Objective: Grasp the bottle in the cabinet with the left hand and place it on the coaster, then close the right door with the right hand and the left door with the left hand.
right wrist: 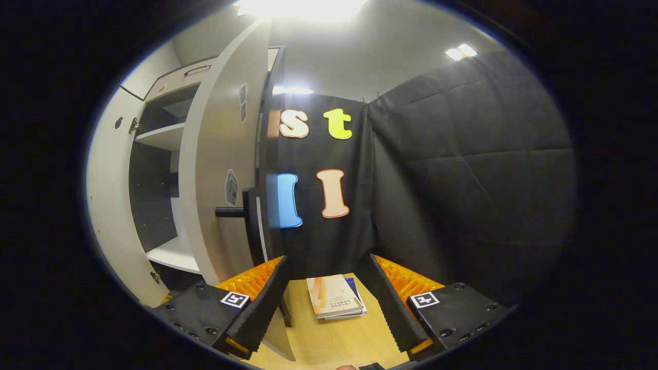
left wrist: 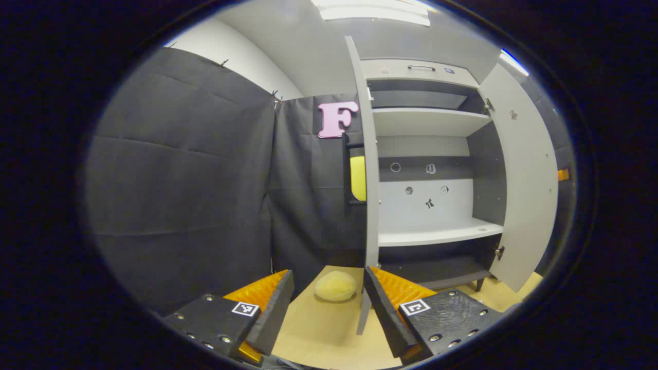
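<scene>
In the left gripper view the cabinet (left wrist: 432, 154) stands with both doors swung out, showing bare white shelves (left wrist: 437, 234). Its left door (left wrist: 371, 185) faces me edge-on. The door's lower edge drops between the fingers of my open left gripper (left wrist: 328, 272), close to the right-hand finger. The right door (left wrist: 524, 180) hangs wide at the right. In the right gripper view that right door (right wrist: 218, 180), with a black bar handle (right wrist: 231, 211), stands just ahead. Its bottom corner reaches down beside the left-hand finger of my open right gripper (right wrist: 328, 258). Nothing is held between either pair of fingers.
A pale yellow rounded lump (left wrist: 335, 285) lies on the wooden table (left wrist: 318, 329) ahead of the left gripper. A small stack of books (right wrist: 335, 302) lies on the table in front of the right gripper. Black cloth walls close in on both sides.
</scene>
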`<state>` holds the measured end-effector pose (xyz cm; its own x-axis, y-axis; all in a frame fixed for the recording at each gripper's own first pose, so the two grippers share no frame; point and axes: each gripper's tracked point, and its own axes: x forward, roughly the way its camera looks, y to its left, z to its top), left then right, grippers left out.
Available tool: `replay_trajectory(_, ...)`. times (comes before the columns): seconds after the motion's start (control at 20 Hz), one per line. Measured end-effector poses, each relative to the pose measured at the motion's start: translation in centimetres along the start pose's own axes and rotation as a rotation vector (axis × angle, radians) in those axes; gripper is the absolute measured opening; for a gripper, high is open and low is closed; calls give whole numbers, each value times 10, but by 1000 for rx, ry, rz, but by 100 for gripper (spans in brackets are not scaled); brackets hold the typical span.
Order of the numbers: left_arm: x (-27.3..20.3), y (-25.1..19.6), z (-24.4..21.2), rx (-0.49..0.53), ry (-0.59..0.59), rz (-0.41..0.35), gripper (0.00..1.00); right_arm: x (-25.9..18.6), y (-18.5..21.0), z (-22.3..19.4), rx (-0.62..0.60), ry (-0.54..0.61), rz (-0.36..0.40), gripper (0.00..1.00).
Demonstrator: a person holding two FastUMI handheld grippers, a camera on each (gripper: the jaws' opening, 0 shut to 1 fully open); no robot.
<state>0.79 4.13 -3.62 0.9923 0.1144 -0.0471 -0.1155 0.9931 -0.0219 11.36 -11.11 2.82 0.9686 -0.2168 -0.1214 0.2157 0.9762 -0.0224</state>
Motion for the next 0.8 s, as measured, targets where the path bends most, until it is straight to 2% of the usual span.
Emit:
replay_trajectory(0.05,5,7,0,-2,-1,5,84,0,-1,1,-18,-3,-20,95)
replay_trajectory(0.4,30,43,-7,-16,0,3,84,-8,11,0,-36,17,-61,95)
replay_trajectory(0.75,54,65,-17,-26,6,-19,84,-21,49,-1,-38,21,-36,95)
replay_trajectory(0.8,55,67,-19,-28,6,-23,84,-22,53,0,-41,20,-38,92)
